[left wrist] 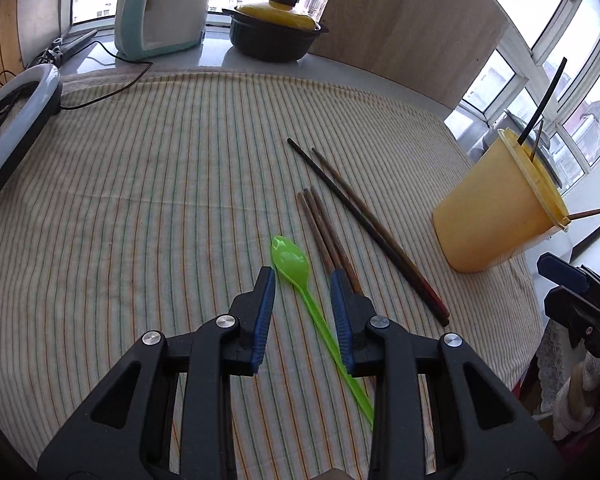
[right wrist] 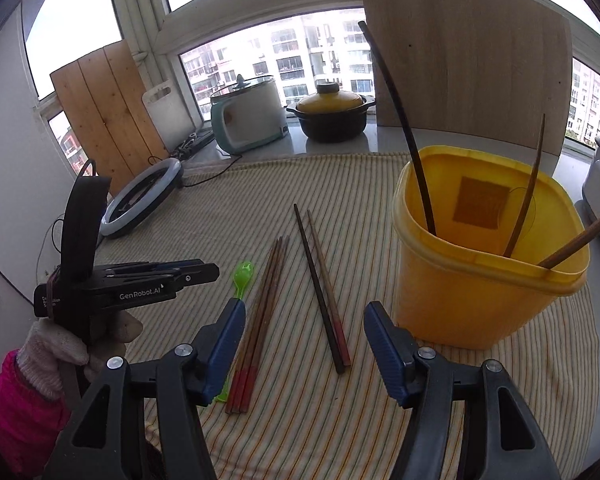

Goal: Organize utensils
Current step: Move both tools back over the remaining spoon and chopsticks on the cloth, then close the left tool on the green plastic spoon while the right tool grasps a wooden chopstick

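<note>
Across the striped cloth [right wrist: 500,380] we see the yellow tub [right wrist: 488,280] standing at the right, three chopsticks already leaning inside it. On the cloth lie a bundle of three chopsticks [right wrist: 260,312], a loose pair [right wrist: 320,280] beside it, and a green plastic spoon [left wrist: 290,262]. Our left gripper [left wrist: 302,280] hangs over the spoon, jaws apart and empty; our right gripper [right wrist: 304,316] spreads wide and empty above the chopsticks. We judge the left jaw may catch the neighbouring bundle and scatter it.
</note>
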### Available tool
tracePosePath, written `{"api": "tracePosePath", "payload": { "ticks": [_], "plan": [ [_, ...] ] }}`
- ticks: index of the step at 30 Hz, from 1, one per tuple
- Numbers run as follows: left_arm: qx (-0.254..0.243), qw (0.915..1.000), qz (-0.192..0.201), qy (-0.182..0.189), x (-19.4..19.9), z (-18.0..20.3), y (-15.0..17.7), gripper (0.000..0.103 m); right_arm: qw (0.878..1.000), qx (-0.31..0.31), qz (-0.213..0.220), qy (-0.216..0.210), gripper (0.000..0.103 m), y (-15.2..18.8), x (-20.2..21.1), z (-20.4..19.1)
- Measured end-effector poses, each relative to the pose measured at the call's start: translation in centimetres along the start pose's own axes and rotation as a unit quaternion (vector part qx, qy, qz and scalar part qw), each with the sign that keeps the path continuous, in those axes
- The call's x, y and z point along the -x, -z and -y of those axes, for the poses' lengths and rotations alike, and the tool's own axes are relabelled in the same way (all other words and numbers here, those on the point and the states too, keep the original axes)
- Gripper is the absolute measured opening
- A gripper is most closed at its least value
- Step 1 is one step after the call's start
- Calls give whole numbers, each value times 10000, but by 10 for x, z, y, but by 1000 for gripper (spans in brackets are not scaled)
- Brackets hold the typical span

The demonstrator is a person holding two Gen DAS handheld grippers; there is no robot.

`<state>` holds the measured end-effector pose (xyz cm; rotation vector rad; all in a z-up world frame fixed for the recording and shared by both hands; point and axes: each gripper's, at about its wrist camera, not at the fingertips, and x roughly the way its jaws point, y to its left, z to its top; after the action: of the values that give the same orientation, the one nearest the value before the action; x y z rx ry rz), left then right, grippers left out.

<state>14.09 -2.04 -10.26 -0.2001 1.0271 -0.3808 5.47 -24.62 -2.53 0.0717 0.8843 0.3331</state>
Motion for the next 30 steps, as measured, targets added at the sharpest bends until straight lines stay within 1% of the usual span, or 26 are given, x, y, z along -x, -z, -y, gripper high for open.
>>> {"api": "tracePosePath", "payload": {
  "ticks": [2, 4, 6, 9, 17, 21, 24, 26, 30],
  "plan": [
    [64, 10000, -74, 15, -7, -2, 1, 28, 10000, 48, -74, -28, 64, -1, -7, -4],
    [99, 9998, -146, 22, -14, -2, 1, 28, 9999, 91, -123, -43, 62, 0, -12, -6],
    [129, 9997, -202, -25, -21, -3, 1, 28, 9997, 96, -206, -54, 55, 2, -18, -7],
    [209, 9993, -314, 18, -29, -5, 0, 28, 9993, 37, -358, -99, 48, 7, -26, -5],
    [367, 9987, -340, -15, -42, -8, -6, 28, 9986, -106, -512, -126, 41, 11, -36, 2],
    [349, 9989, -313, -98, -47, -5, -10, 28, 9984, -129, -537, -155, 41, 8, -41, 1],
    [272, 9989, -255, -274, -49, -1, -12, 21, 9980, -162, -581, -169, 39, 6, -46, 0],
    [263, 9990, -206, -284, -51, 0, -13, 20, 9977, -186, -623, -191, 39, 4, -50, -1],
    [266, 9993, -94, -243, -49, 2, -13, 13, 9972, -121, -707, -193, 37, 1, -58, -6]
  ]
}}
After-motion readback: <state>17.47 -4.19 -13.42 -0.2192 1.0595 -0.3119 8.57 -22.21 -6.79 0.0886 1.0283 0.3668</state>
